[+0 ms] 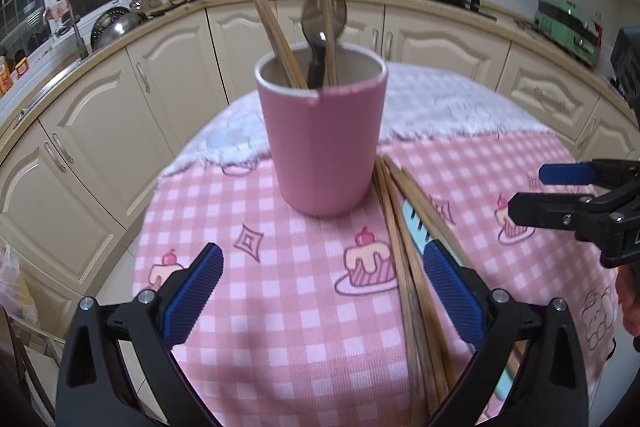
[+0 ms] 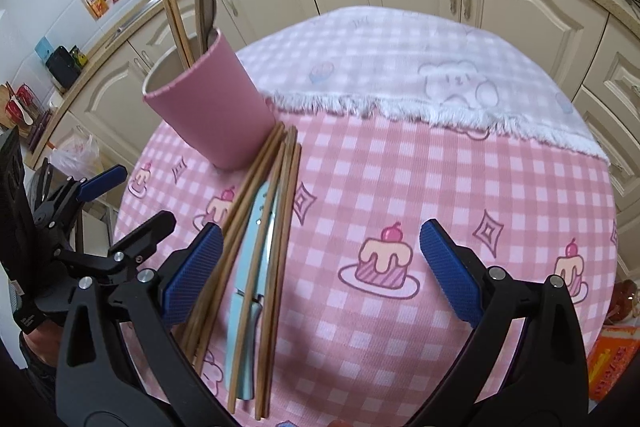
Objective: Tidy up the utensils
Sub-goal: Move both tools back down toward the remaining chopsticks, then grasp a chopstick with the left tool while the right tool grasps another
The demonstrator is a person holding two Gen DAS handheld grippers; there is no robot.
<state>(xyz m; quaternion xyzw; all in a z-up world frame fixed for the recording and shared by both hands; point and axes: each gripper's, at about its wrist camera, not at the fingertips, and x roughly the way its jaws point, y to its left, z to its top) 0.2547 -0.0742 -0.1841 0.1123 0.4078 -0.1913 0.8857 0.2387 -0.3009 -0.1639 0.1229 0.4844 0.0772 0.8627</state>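
Beside the pink cup [image 1: 322, 139], already holding upright utensils, loose chopsticks [image 2: 256, 247] await sorting; left gripper [image 1: 320, 299] and right gripper [image 2: 320, 275] hover, fingers spread, empty.

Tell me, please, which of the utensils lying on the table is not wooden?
The light blue utensil, lying among the loose wooden chopsticks beside the pink cup. It alone is blue, wider and flatter than the thin brown sticks around it.

one pink cup [image 1: 322, 139], one spoon [image 1: 323, 23], one light-blue knife [image 2: 246, 291], two tools [image 1: 322, 291]
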